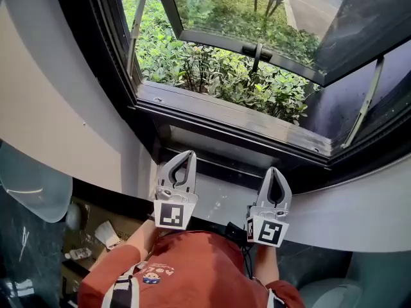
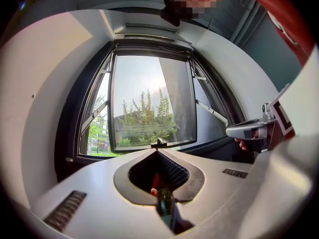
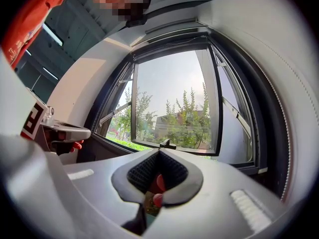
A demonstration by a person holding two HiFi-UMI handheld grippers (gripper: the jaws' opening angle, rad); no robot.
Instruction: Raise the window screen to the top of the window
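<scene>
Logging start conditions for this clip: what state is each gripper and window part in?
left gripper: shut, nothing between its jaws
right gripper: shut, nothing between its jaws
window sash: swung open outward
window screen: no mesh seen across the opening

dark metal window frame (image 1: 231,117) (matt), smooth glossy glass pane (image 1: 363,27).
</scene>
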